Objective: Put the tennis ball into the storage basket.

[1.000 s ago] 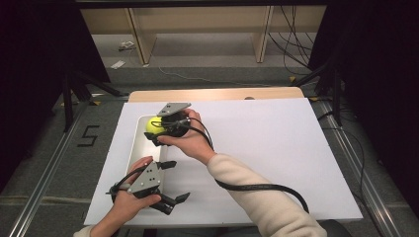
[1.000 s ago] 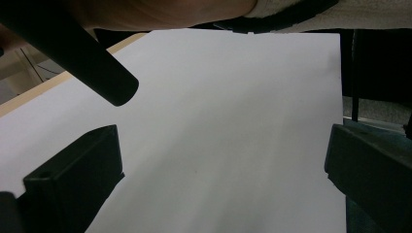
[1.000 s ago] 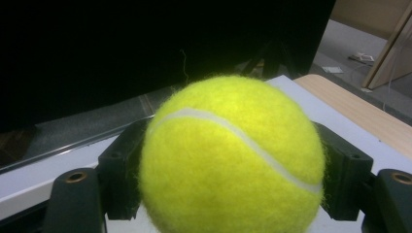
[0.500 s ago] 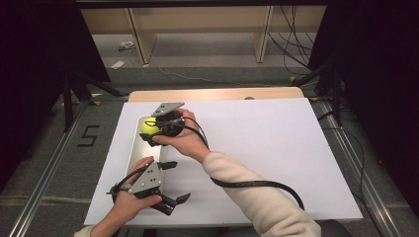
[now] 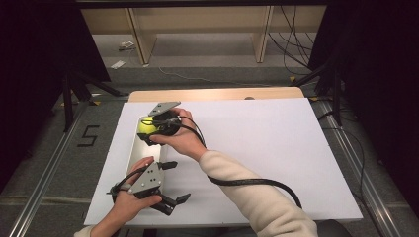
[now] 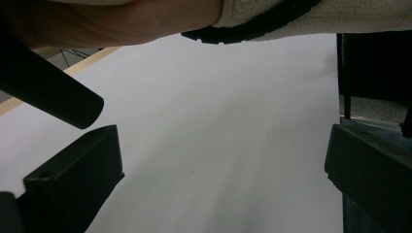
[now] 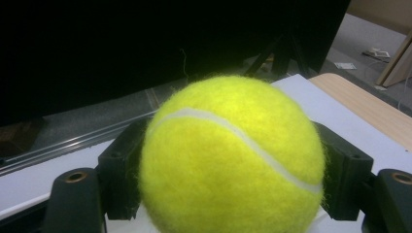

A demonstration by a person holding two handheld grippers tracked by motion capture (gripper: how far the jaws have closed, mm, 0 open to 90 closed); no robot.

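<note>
A yellow tennis ball (image 5: 145,128) sits between the jaws of my right gripper (image 5: 146,132), which is shut on it. The ball (image 7: 233,160) bulges large in the right gripper view, pressed by a black pad on each side of the right gripper (image 7: 233,174). It hangs over the far end of a narrow white tray (image 5: 134,150) at the table's left. My left gripper (image 5: 179,181) rests near the front edge, open, with nothing in it. In the left gripper view its jaws (image 6: 221,170) stand wide apart over bare white board, under the right forearm.
A white board (image 5: 276,148) covers the table, with a strip of wood (image 5: 217,94) showing along its far edge. The right gripper's black cable (image 5: 247,181) loops across the board's front middle. Dark stands and rails flank both sides.
The right gripper has carried the ball slightly to the left and a little lower over the tray. The left gripper has stayed put.
</note>
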